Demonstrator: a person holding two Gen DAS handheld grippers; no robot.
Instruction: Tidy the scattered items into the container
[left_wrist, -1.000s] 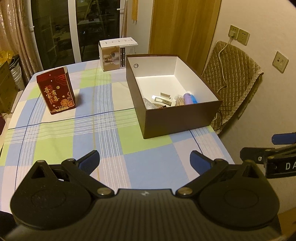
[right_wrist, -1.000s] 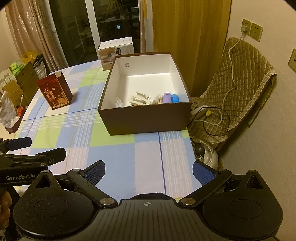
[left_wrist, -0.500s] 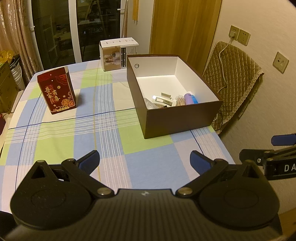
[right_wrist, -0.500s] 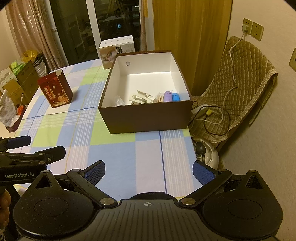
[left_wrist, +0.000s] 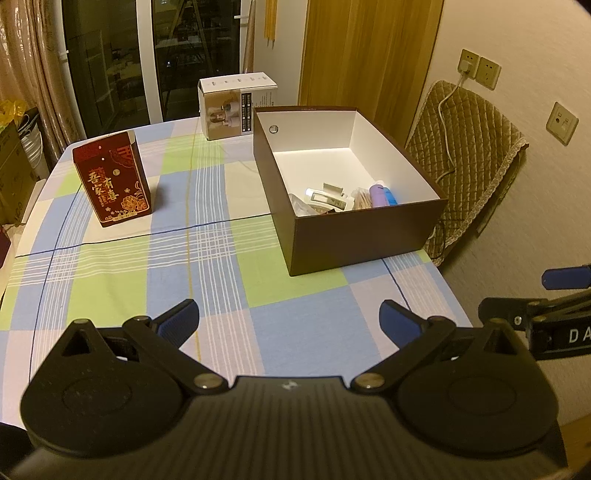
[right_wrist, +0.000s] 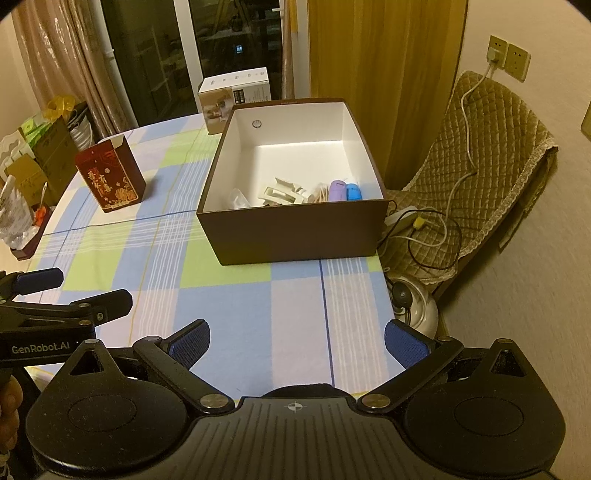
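Two hand-held grippers hover over the near edge of a counter (left_wrist: 110, 266) covered in a blue, green and white checked cloth. The left gripper (left_wrist: 288, 319) has its jaws spread wide and holds nothing; the right gripper (right_wrist: 297, 341), seen beside it, likewise has its jaws spread and empty. A few fingers of the person's hand (right_wrist: 9, 410) show at the lower left of the right wrist view, beneath the left tool.

The container (left_wrist: 369, 236), a brown open-topped box with a white interior, stands on the right side of the counter, its right wall near the counter's edge. The tidied items lie bunched against its near wall: a purple tube (right_wrist: 337, 191) touching a blue one (right_wrist: 354, 192), a bundle of thin wooden sticks (right_wrist: 321, 194), a white rectangular case (right_wrist: 279, 194) and a clear plastic piece (right_wrist: 238, 197). The rest of the box floor is bare.

A dark red box with gold lettering (left_wrist: 112, 184) stands upright on the left of the counter, well apart from the container. A white product carton (left_wrist: 236, 107) stands at the far edge, just beyond the container's far left corner. A quilted chair (right_wrist: 491, 155) with a white cable draped over it sits beside the counter.
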